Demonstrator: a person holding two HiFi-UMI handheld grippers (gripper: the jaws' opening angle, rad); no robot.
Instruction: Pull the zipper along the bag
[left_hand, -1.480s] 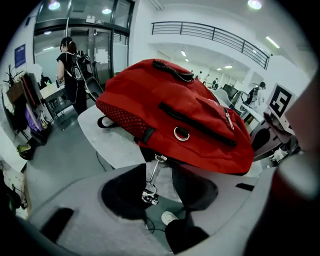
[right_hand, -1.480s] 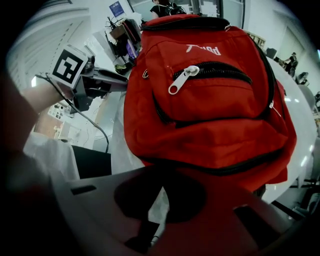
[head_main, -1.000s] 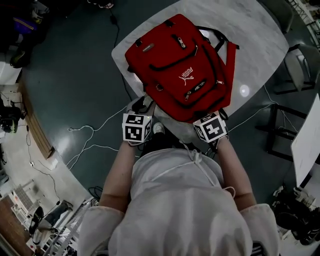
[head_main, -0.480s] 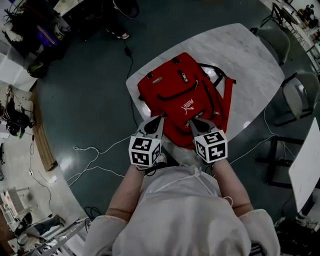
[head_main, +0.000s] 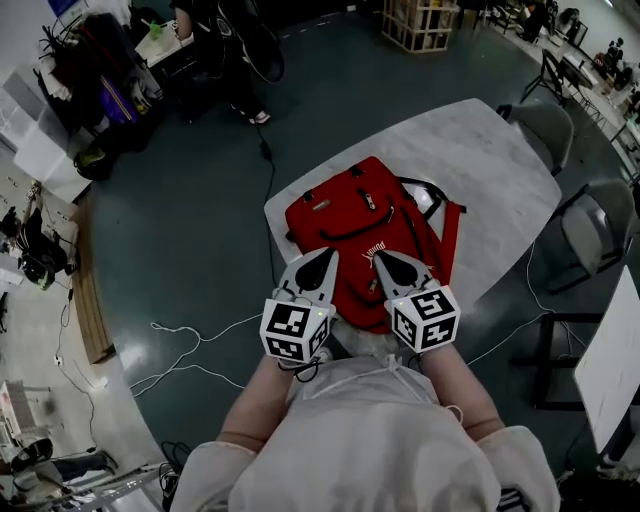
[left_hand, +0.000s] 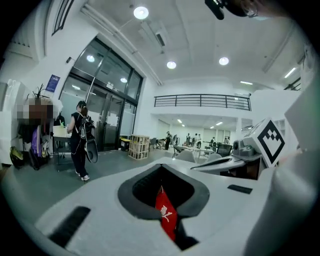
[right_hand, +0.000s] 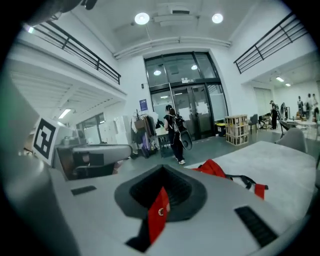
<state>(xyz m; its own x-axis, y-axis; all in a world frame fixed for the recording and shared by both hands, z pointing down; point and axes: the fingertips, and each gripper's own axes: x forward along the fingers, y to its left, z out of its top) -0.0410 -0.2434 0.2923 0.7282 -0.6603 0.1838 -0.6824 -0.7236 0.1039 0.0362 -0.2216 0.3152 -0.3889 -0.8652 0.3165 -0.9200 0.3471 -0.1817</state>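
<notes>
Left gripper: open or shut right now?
Shut. The left gripper has its jaws together, pinching a red tab with a white logo.

My left gripper (head_main: 328, 255) and my right gripper (head_main: 381, 257) are pale grey-white shells that narrow to a point. Seen from their own views, each has a dark-lined hollow in its flat top and narrow black slots to either side. Each carries a white cube printed with black square markers: the left cube (head_main: 295, 331) and the right cube (head_main: 425, 318). I wear a light, loose top (head_main: 365, 440) with short, puffy sleeves (head_main: 205, 478). A thin pale cord (head_main: 397, 366) hangs at its chest.
</notes>
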